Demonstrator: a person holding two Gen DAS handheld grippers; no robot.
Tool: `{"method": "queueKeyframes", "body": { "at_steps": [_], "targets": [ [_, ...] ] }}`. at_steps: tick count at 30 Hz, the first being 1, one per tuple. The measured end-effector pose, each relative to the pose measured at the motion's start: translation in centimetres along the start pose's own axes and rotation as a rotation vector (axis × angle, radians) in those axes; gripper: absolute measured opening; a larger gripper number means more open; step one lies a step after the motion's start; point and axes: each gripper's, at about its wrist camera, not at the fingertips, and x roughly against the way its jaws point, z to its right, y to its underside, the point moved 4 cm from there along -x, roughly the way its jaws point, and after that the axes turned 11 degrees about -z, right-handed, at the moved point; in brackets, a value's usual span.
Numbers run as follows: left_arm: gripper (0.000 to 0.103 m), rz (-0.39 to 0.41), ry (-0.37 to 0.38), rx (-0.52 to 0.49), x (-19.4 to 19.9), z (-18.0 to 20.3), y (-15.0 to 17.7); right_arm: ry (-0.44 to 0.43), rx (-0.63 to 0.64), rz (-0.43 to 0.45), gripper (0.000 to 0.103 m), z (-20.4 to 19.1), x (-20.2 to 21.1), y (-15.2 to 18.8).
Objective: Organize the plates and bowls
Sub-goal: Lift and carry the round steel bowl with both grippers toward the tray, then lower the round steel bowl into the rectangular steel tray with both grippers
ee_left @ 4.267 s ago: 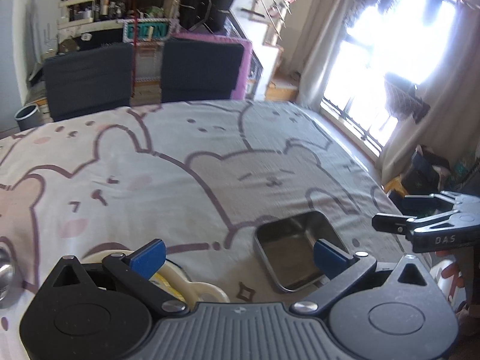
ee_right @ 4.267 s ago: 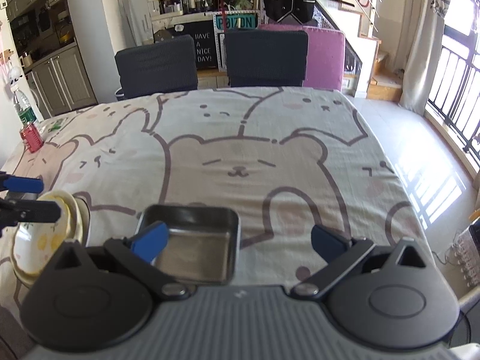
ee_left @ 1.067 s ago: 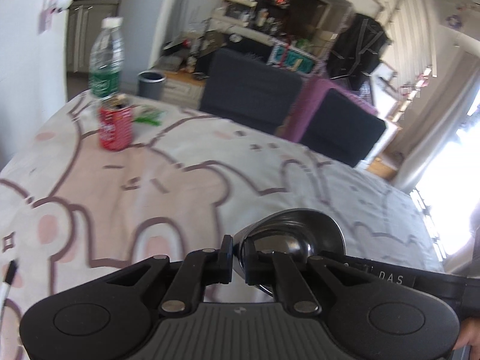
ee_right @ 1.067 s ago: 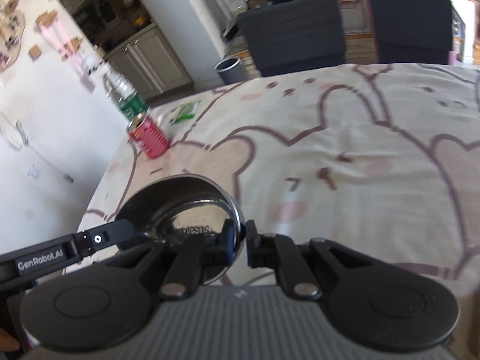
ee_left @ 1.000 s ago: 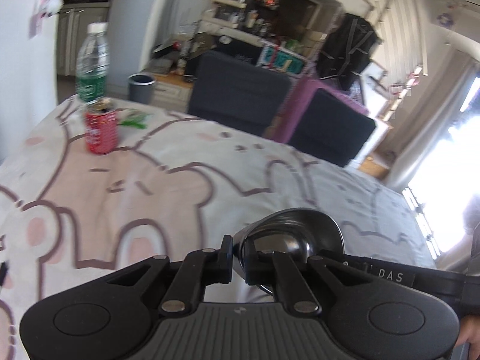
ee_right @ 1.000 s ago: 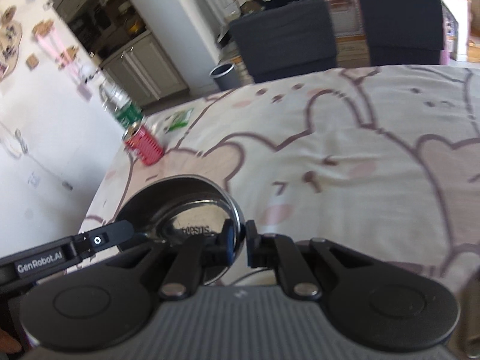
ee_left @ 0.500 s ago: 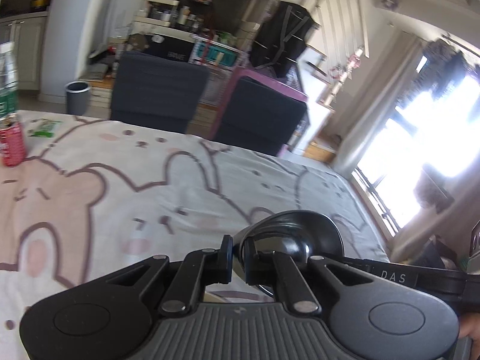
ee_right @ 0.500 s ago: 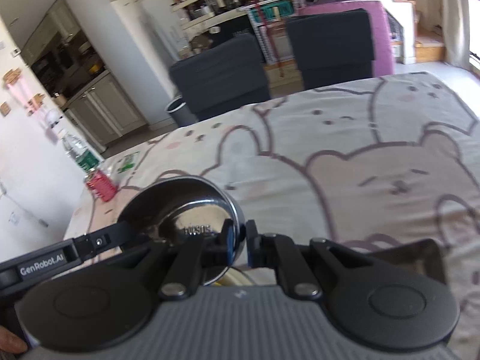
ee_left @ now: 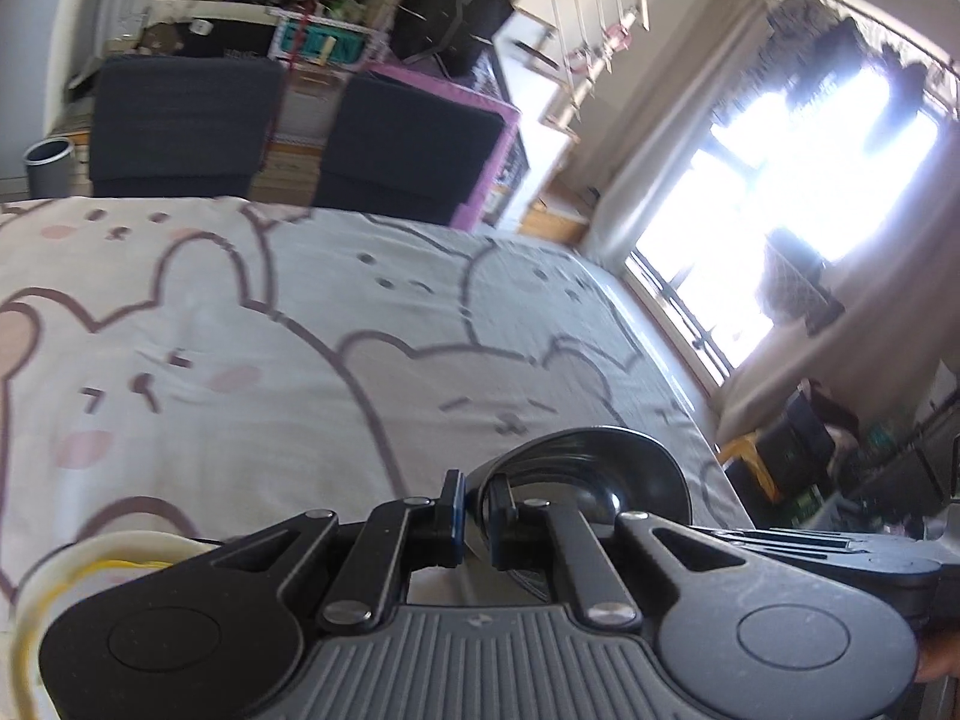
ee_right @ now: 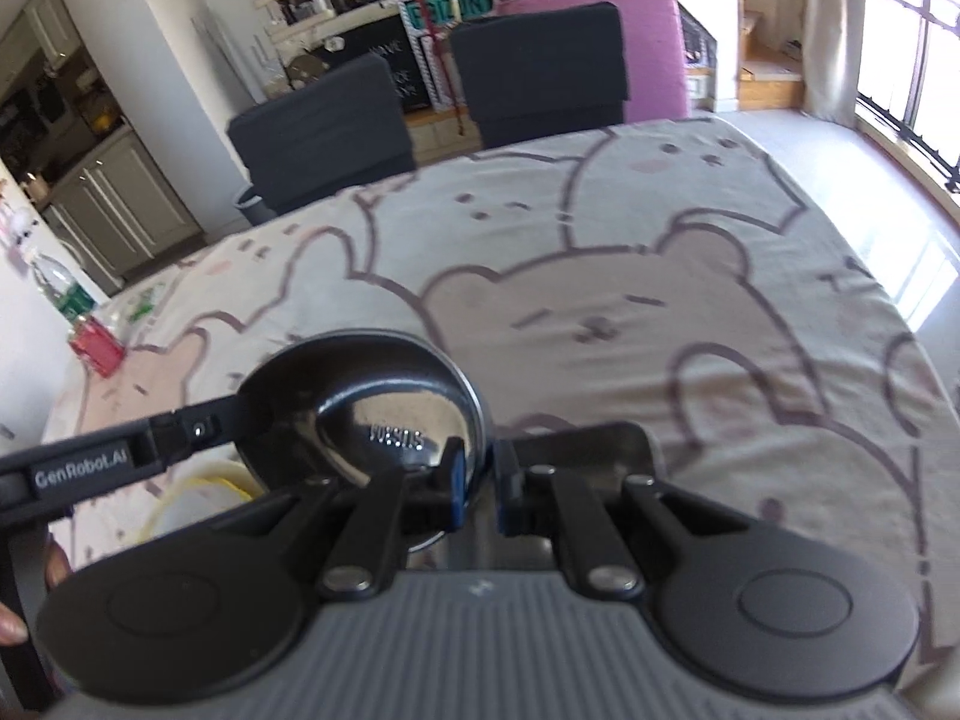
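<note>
Steel bowl (ee_right: 360, 402) carried rightward, "GenRobot.AI" tool (ee_right: 474, 480)

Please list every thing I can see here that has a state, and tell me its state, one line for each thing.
Left gripper: shut on the steel bowl's rim.
Right gripper: shut on the opposite rim.
Steel bowl: held by both grippers, tilted, above the tablecloth.
Square steel tray: flat on the cloth, partly hidden behind the right gripper's fingers.
White bowl with yellow print: on the cloth, mostly hidden.
Red can: upright.
</note>
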Motion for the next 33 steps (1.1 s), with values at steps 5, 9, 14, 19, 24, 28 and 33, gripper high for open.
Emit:
{"method": "queueKeyframes", "body": {
  "at_steps": [5,9,14,19,24,28,33],
  "targets": [
    [0.008,-0.05,0.005,-0.01,-2.6,1.2,0.3,0.034,-0.011,-0.045,0.013,2.6,-0.2,0.8],
    [0.008,-0.098,0.003,0.007,-4.6,1.3,0.4,0.046,-0.02,-0.105,0.013,3.7,-1.4,1.0],
    [0.008,-0.144,-0.018,0.009,-6.5,1.3,0.5,0.072,0.008,-0.173,0.014,4.3,-3.3,0.7],
    [0.009,-0.179,-0.032,0.001,-8.0,1.4,0.5,0.077,0.044,-0.236,0.014,5.2,-5.3,1.0],
    [0.009,-0.218,-0.063,-0.016,-9.5,1.5,0.7,0.085,0.062,-0.277,0.014,5.8,-6.5,1.1],
    [0.01,-0.227,-0.079,-0.029,-10.1,1.6,0.7,0.088,0.081,-0.306,0.013,5.8,-7.3,1.2],
    [0.013,-0.235,-0.083,-0.044,-10.7,1.9,0.8,0.091,0.075,-0.326,0.014,6.2,-8.3,1.2]
  ]
}}
